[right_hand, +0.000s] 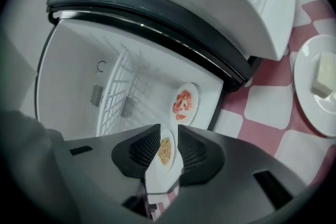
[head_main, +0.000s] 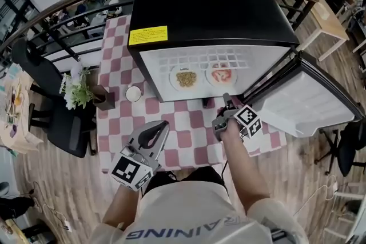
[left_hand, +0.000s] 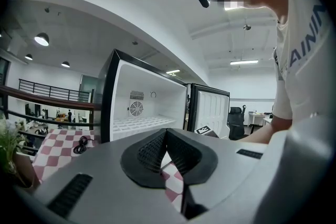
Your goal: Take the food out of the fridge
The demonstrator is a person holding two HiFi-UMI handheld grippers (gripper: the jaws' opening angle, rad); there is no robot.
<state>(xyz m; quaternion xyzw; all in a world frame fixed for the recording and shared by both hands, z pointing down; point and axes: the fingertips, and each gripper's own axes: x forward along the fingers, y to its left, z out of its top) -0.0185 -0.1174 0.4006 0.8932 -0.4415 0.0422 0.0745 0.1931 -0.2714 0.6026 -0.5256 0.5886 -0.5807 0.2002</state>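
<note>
Food sits on two white plates inside the fridge [head_main: 211,8], side by side below its single wire shelf [head_main: 211,58]. The left plate [head_main: 174,81] carries a yellowish, grainy heap [head_main: 186,78]; the right plate [head_main: 233,78] carries red-pink pieces [head_main: 221,73].

A third plate [right_hand: 308,113], seen only in the right gripper view, lies outside on the checkered table [head_main: 189,135] near the fridge opening and holds one pale block [right_hand: 323,81].

The fridge door [head_main: 303,101] stands swung wide to the right.

The right gripper [right_hand: 168,129] hovers just in front of the opening, rolled onto its side. Its jaws are spread a little, with nothing between the pads, and the grainy plate shows through the gap farther in. The left gripper [left_hand: 166,131] hangs nearer the person, to the left over the table, with its jaws pressed together on nothing.

One yellow label [head_main: 148,35] is stuck on the fridge's black top. Left of the fridge stand one small white cup [head_main: 133,94] and one dark pot [head_main: 105,98] of white flowers [head_main: 76,88]. One black cable [left_hand: 80,145] lies coiled on the cloth.
</note>
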